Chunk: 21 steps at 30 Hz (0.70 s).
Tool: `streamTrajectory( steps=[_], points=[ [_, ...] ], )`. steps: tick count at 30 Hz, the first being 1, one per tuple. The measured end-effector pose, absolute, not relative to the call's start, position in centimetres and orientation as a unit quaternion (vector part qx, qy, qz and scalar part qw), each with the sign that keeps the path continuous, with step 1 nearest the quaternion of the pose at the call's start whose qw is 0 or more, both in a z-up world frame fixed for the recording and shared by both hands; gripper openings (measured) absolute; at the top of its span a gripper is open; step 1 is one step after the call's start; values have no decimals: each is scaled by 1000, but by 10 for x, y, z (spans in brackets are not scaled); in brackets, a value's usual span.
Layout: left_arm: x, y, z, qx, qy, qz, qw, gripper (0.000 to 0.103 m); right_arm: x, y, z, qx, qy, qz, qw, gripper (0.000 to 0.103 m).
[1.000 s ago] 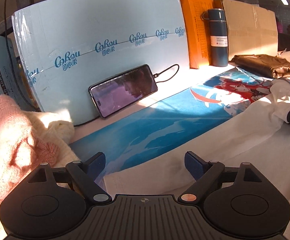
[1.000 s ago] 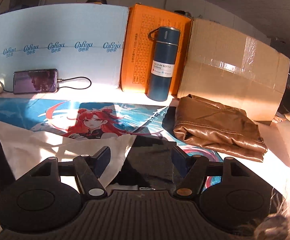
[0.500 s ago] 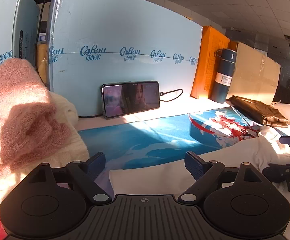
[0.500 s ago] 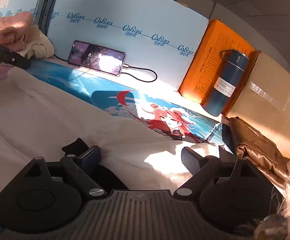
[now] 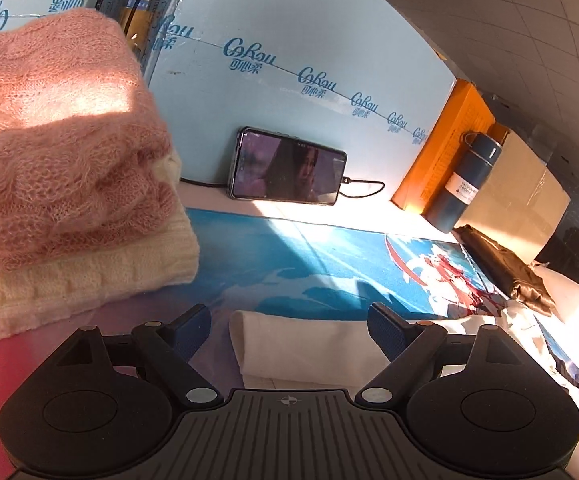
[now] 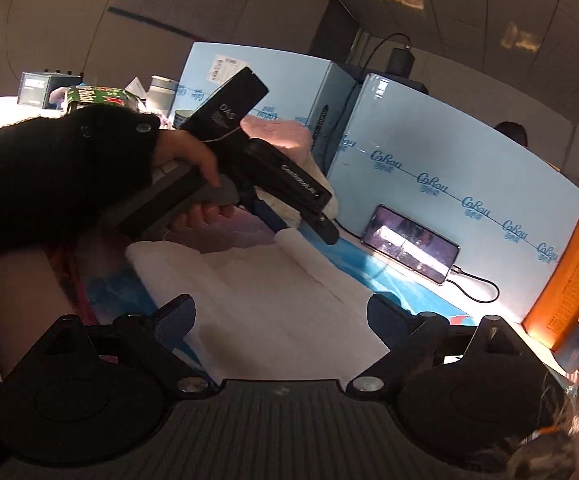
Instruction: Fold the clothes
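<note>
A white garment (image 5: 309,344) lies on the blue printed mat (image 5: 289,256), its rolled left end between my left gripper's fingers. My left gripper (image 5: 289,332) is open and empty just above that end. In the right wrist view the same white garment (image 6: 273,300) spreads flat ahead of my right gripper (image 6: 279,320), which is open and empty over it. The left gripper (image 6: 289,216) shows there too, held by a hand in a black sleeve, at the garment's far corner.
A folded pink sweater (image 5: 49,140) on a cream knit (image 5: 89,280) is stacked at the left. A phone (image 5: 287,172) leans on the light blue box (image 5: 309,60). An orange box (image 5: 441,152), a dark flask (image 5: 465,184) and a brown jacket (image 5: 501,268) stand at the right.
Both grippers have swung left. The left one now faces the sweater stack and the garment's left end; the right one has turned from the brown jacket toward the left gripper.
</note>
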<state>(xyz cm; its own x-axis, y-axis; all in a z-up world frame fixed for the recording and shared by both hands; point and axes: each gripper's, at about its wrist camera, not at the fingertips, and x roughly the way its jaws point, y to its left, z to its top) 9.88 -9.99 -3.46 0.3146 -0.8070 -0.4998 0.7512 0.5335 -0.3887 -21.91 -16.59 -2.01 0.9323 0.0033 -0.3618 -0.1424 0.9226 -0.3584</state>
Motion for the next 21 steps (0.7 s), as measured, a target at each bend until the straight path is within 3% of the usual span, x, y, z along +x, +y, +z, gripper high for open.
streamTrajectory(
  steps=[3, 5, 7, 9, 11, 12, 14, 16, 18, 21],
  points=[
    [101, -98, -37, -51, 334, -482, 808, 86, -207, -141, -23, -217, 195, 83, 953, 93],
    [102, -98, -38, -52, 335, -484, 806, 78, -197, -130, -22, -214, 205, 106, 949, 93],
    [102, -98, -39, -51, 337, -487, 804, 59, -187, -123, -22, -212, 219, 101, 947, 90],
    [102, -99, -39, -50, 338, -488, 804, 54, -177, -117, -24, -213, 231, 96, 945, 81],
    [102, -99, -40, -47, 341, -494, 798, 38, -171, -114, -24, -205, 238, 100, 944, 66],
    [102, -100, -41, -44, 342, -498, 796, 22, -167, -112, -23, -200, 242, 102, 944, 59],
    [100, -103, -41, -38, 343, -505, 791, 18, -163, -110, -24, -194, 246, 106, 944, 32],
    [98, -103, -40, -32, 337, -503, 795, 17, -163, -111, -23, -185, 243, 102, 947, 20],
    [95, -102, -36, -30, 325, -498, 803, 16, -166, -114, -21, -174, 232, 91, 953, 12],
    [88, -104, -25, -20, 298, -488, 820, 14, -180, -128, -10, -137, 190, 75, 969, 9]
  ],
)
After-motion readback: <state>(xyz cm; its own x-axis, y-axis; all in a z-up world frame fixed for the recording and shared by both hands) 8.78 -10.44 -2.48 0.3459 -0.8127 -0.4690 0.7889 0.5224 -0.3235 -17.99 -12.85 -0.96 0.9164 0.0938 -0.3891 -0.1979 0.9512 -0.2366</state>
